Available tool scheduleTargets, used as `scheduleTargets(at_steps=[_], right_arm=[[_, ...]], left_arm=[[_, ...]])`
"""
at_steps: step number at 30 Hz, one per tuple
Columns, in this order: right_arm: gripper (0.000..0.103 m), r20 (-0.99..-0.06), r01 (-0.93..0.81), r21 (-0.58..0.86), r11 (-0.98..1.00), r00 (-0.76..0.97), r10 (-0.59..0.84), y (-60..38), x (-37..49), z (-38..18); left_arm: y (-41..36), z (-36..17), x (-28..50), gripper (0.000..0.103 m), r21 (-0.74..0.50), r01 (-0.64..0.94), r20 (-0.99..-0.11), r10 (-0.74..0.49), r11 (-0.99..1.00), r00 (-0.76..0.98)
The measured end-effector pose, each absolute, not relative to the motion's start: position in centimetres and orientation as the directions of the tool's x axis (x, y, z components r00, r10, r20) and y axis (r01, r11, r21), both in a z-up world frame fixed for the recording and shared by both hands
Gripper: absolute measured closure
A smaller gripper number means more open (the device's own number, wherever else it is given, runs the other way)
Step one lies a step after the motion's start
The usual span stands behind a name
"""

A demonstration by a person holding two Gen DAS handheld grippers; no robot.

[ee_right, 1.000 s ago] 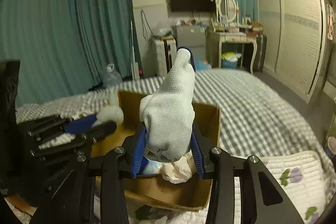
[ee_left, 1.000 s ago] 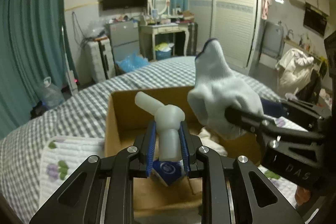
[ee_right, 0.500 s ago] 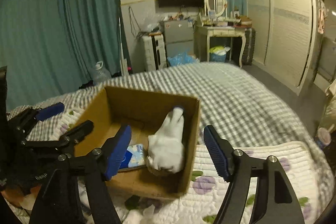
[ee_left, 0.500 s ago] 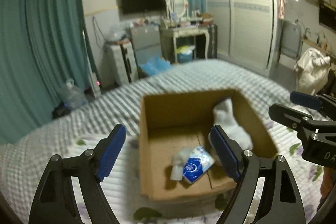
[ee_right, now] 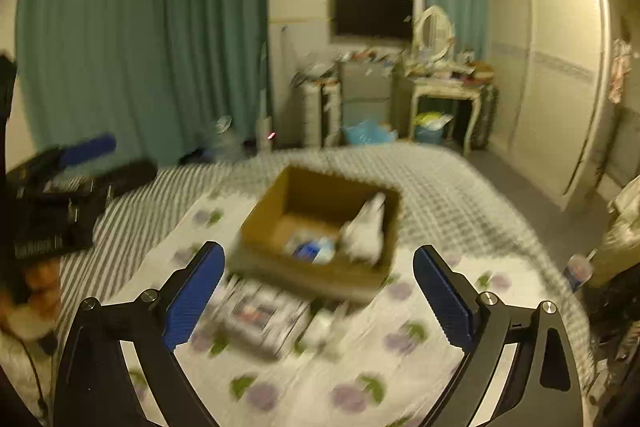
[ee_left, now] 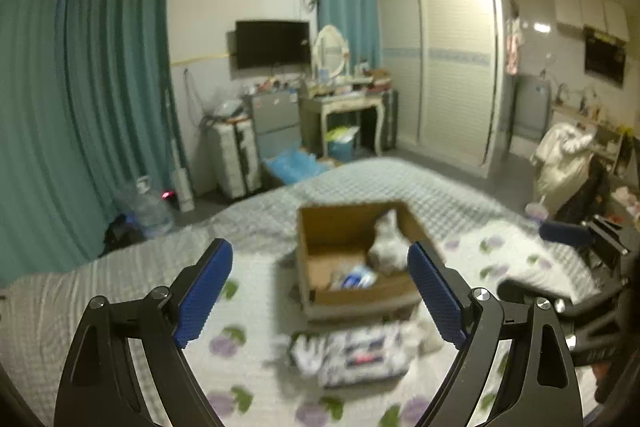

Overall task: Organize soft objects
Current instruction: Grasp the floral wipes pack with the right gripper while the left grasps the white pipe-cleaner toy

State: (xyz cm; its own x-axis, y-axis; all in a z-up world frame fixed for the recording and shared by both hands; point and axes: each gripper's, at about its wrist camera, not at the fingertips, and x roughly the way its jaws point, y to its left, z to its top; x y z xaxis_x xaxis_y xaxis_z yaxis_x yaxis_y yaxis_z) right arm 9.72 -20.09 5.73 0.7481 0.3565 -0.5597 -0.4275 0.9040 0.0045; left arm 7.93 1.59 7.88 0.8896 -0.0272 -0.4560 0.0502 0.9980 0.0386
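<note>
An open cardboard box (ee_left: 320, 223) stands on the bed, also in the right wrist view (ee_right: 280, 211). A white glove (ee_left: 386, 243) leans on its right inner wall, seen too in the right wrist view (ee_right: 366, 231). A blue-and-white tissue pack (ee_left: 358, 277) lies on the box floor. A flat patterned packet (ee_left: 356, 353) lies on the quilt in front of the box, blurred in the right wrist view (ee_right: 260, 315). My left gripper (ee_left: 320, 295) is open and empty, back from the box. My right gripper (ee_right: 320, 295) is open and empty too.
The bed has a white floral quilt (ee_left: 248, 379) over a grey checked cover (ee_right: 448, 187). Beyond it stand teal curtains, a dressing table (ee_left: 348, 107), a wardrobe and a water jug (ee_left: 146, 207). The right gripper shows at the left view's right edge (ee_left: 580, 247).
Both grippers let go of the white tube and the glove, which dropped into the box. Both grippers have opened wide and pulled back and up from the box.
</note>
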Motion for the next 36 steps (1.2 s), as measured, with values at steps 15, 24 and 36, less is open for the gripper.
scheduleTargets(at_steps=[15,24,36], right_arm=[[0.007,-0.739,-0.522,-0.048,0.852,0.592,0.321,-12.5,10.8,-10.2],[0.007,-0.766,-0.552,-0.057,0.832,0.559,0.318,-10.0,14.2,-14.8],[0.036,-0.747,-0.525,-0.02,0.851,0.574,0.336,-9.8,16.9,-16.8]], left_arm=[[6.6,-8.1,7.5,0.014,-0.05,-0.002,-0.618,-0.03,0.999,0.786],[7.2,-11.2,10.0,0.014,-0.057,0.039,-0.665,-0.068,0.998,0.744],[7.0,-12.8,13.2,0.015,0.015,0.058,-0.694,-0.031,0.998,0.72]])
